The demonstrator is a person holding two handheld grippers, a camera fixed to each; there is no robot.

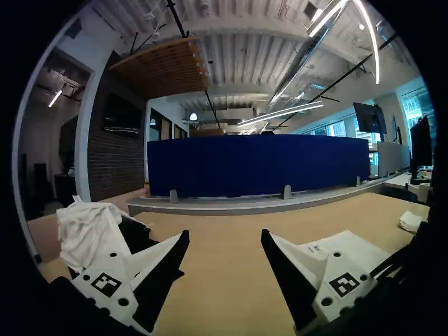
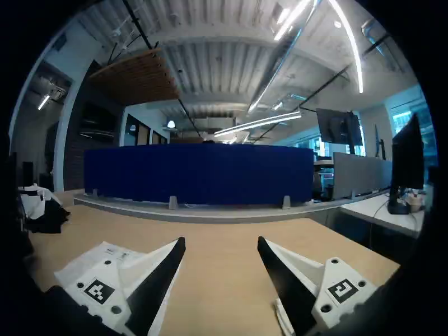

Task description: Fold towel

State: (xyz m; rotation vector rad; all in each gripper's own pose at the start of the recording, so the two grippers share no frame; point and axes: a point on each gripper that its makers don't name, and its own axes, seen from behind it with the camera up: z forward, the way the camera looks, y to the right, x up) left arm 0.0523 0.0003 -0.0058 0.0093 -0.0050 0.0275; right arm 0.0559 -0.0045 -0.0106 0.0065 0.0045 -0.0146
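A crumpled white towel (image 1: 84, 229) lies in a heap on the wooden table (image 1: 224, 224), at the left of the left gripper view, just behind my left finger. My left gripper (image 1: 224, 232) is open, with bare tabletop between its fingers. In the right gripper view the same towel (image 2: 35, 200) shows far off at the left edge. My right gripper (image 2: 220, 239) is also open above the table (image 2: 224, 235) and holds nothing.
A dark object (image 1: 134, 229) sits beside the towel. A white paper sheet (image 1: 347, 246) (image 2: 95, 257) lies on the table. A small folded white cloth (image 1: 410, 221) rests near the right edge. A blue partition (image 1: 252, 165) runs along the table's far side. Monitors (image 2: 406, 162) stand on a desk at right.
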